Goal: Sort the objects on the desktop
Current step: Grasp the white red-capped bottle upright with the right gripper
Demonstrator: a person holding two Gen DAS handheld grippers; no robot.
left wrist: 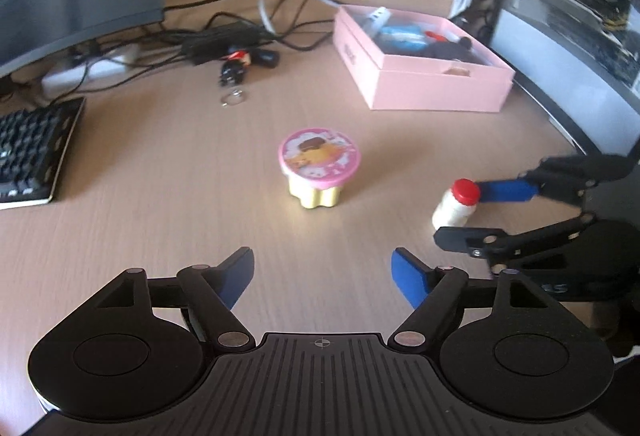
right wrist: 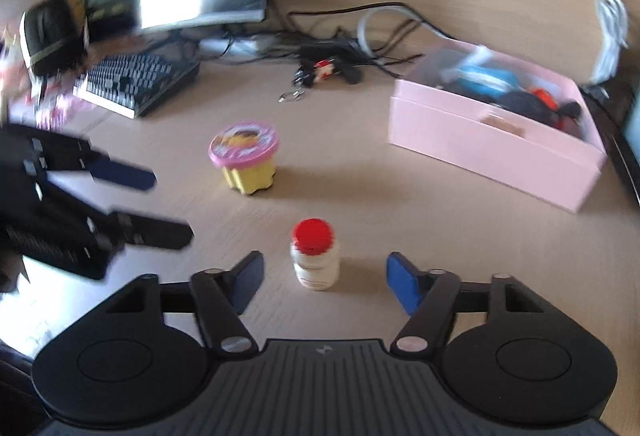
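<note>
Red is the cap on the little white bottle (right wrist: 316,256), and it stands upright on the wooden desk (right wrist: 360,188) right between the blue pads of our right gripper (right wrist: 324,282). The jaws are apart and we see a gap on each side, so nothing is held yet. Our left gripper (left wrist: 322,276) is open too, with only bare desk between its fingers. It points at the yellow cup with the pink lid (left wrist: 320,172), which is still well ahead of it. The pink box (left wrist: 424,76) at the back already has things in it, and we think both items should go there. The bottle is thin and tall, so if one pad touches it first, it could tip and roll away. The two grippers are close together, so they could bump. The pictures are blurry, so we could also miss our aim.
</note>
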